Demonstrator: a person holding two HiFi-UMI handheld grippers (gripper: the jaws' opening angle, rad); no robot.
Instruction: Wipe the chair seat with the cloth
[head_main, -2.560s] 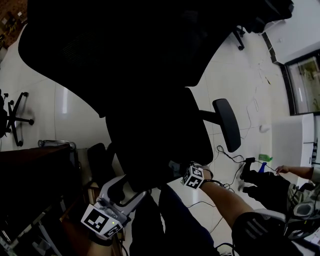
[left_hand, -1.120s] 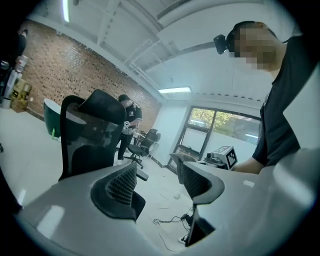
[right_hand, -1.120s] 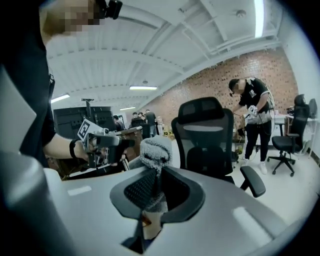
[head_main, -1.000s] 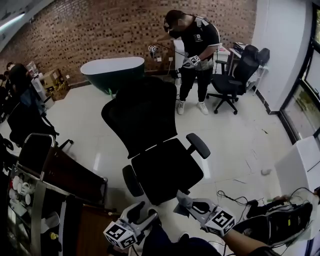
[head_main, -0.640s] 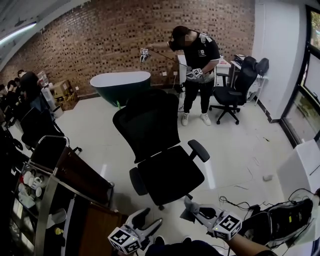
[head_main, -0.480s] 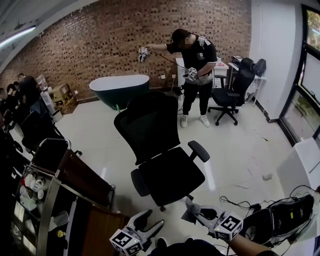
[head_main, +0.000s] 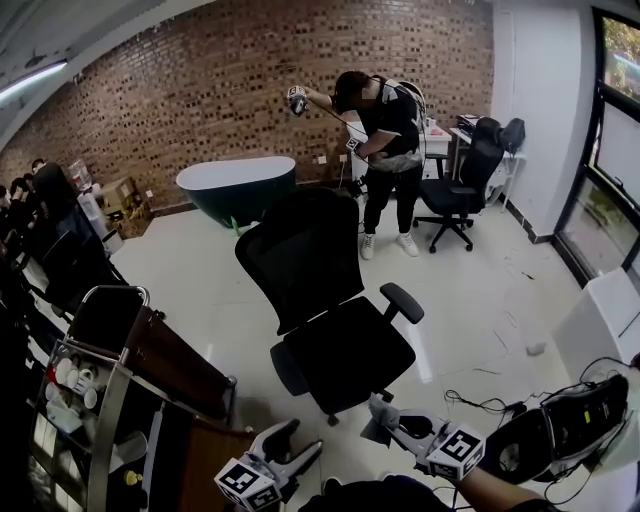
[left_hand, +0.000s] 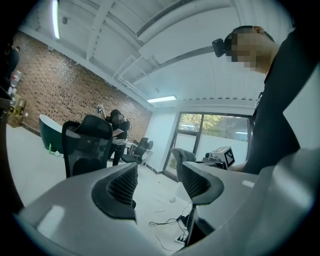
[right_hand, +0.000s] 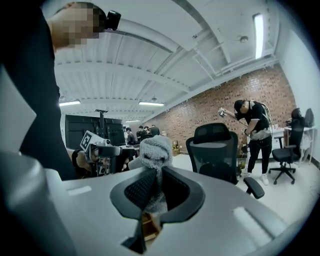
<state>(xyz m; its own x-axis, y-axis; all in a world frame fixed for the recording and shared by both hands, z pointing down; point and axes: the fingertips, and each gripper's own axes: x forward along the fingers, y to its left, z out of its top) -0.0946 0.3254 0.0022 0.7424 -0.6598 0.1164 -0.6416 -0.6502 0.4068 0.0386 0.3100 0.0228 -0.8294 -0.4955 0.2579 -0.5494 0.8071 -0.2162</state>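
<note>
Steel-framed trolley (head_main: 100, 350) with cups (head_main: 72, 378) at far left, close by. Left gripper (head_main: 303, 438) low centre-left, jaws spread apart, empty, aimed up toward the chair base. Black mesh office chair (head_main: 305, 250) in the centre on pale tiled floor (head_main: 200, 270), upright, backrest at upper left, chair seat (head_main: 350, 350) pointing down-right toward the wearer, armrests (head_main: 402, 302) on either side; seat apart from both grippers. Right gripper (head_main: 380, 410) at bottom just right of centre, jaws pinched on grey fuzzy cloth (right_hand: 155, 150); cloth bunched, long axis along the jaws, top sticking out past the tips toward the chair, short of the seat's front edge, not touching. Behind the chair: dark green tub (head_main: 237, 185) against brick wall (head_main: 200, 90), standing person (head_main: 385, 140) holding own grippers, second black chair (head_main: 465, 170) by a desk. Cables (head_main: 480, 403) on floor at right, white cabinet (head_main: 605, 320) far right
</note>
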